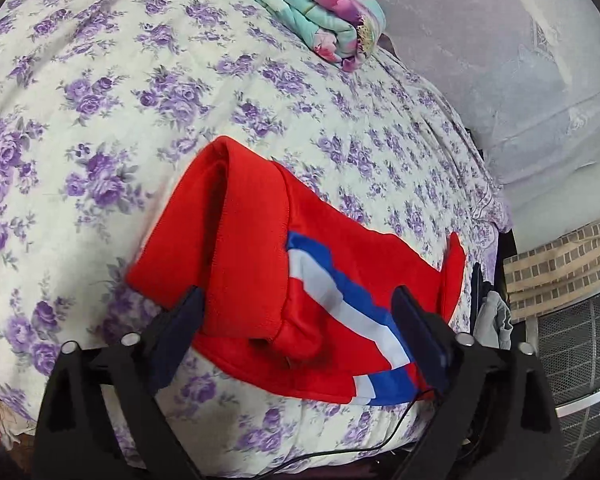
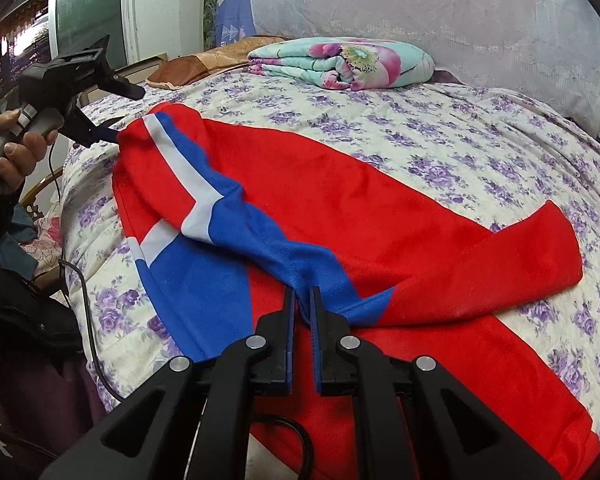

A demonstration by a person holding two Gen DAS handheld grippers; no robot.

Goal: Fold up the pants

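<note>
Two tools over red pants (image 2: 340, 208) on floral bed (image 1: 100, 120), left tool (image 1: 300, 320) spread astride folded cloth, right tool (image 2: 302, 304) pinching blue stripe.

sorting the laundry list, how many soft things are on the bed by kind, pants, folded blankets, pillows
pants: 1
folded blanket: 1
pillow: 1
total: 3
</note>
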